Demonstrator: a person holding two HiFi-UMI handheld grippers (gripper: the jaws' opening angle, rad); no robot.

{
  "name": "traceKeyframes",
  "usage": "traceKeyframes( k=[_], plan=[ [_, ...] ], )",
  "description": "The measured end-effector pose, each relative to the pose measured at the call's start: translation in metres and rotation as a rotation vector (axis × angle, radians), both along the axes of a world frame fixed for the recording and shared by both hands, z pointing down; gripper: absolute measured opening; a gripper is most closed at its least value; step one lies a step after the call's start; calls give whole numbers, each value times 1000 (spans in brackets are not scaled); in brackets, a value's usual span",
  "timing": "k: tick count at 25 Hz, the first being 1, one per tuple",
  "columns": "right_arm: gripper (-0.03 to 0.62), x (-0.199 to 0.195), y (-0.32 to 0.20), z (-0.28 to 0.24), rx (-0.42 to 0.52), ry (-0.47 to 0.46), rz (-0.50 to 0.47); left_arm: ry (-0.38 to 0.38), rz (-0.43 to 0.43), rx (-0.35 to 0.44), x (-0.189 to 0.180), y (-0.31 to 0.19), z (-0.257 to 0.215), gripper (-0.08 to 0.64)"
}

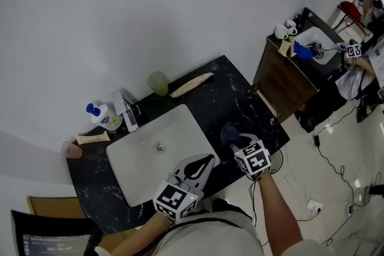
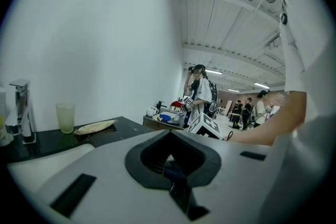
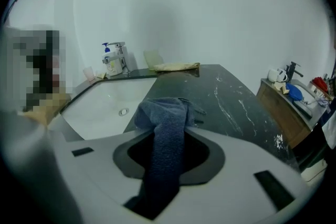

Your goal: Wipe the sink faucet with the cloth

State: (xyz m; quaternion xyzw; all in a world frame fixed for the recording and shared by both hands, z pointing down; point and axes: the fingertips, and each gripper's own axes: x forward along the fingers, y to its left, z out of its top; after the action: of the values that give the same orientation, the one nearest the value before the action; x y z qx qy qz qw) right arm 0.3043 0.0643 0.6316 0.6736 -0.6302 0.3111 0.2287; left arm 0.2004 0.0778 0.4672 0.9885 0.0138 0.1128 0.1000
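The chrome faucet stands at the back left of the white sink, and also shows in the left gripper view and the right gripper view. A dark blue cloth lies bunched on the black counter to the right of the sink. My right gripper is shut on it, and a strip of the cloth runs back between the jaws. My left gripper hovers over the sink's front right corner with its jaws together and nothing in them.
Beside the faucet stand a soap bottle and a green cup. A beige roll lies along the back edge. A pink cup and a tube sit at the left. A wooden cabinet stands right of the counter.
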Motion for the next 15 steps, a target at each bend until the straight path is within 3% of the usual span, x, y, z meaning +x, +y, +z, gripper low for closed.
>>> traceKeyframes(
  k=[8, 12, 15],
  plan=[
    [104, -20, -13, -39, 134, -32, -43, 22, -105, 13, -28, -20, -8, -3],
    [104, -57, -43, -63, 197, -61, -130, 29, -193, 13, -58, -43, -12, -3],
    [104, -91, -87, -90, 268, -92, -240, 31, -306, 27, -88, -69, -17, -3]
  ],
)
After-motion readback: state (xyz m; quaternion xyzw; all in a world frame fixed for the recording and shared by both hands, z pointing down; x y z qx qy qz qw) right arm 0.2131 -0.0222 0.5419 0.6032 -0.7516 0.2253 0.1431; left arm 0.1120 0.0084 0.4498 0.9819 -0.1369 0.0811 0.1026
